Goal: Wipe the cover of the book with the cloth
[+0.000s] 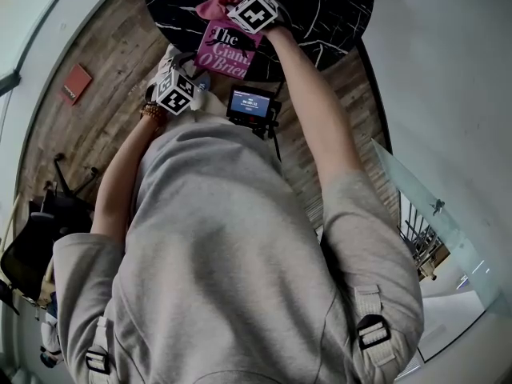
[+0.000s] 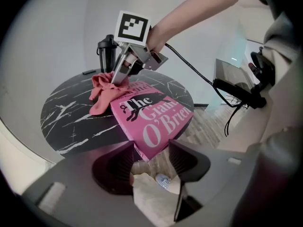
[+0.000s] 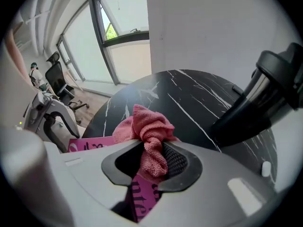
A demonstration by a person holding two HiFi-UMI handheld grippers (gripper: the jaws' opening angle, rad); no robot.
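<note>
A pink book [image 1: 226,50] titled "The Giant O'Brien" lies at the near edge of a round black marble table [image 1: 336,14], one corner hanging over the rim. A pink cloth [image 3: 150,131] is bunched on the book's far end, and my right gripper [image 3: 152,161] is shut on it, pressing it down onto the cover [image 3: 142,197]. The left gripper view shows that gripper [image 2: 118,77] on the cloth [image 2: 100,92]. My left gripper [image 2: 150,161] is open, its fingers either side of the book's [image 2: 154,117] overhanging corner without closing on it.
A black bottle [image 2: 106,51] stands at the table's far side, a small dark object [image 2: 88,72] beside it. A small screen [image 1: 252,106] hangs at the person's chest with a cable. Wooden floor surrounds the table. Office chairs [image 3: 59,79] stand by the windows.
</note>
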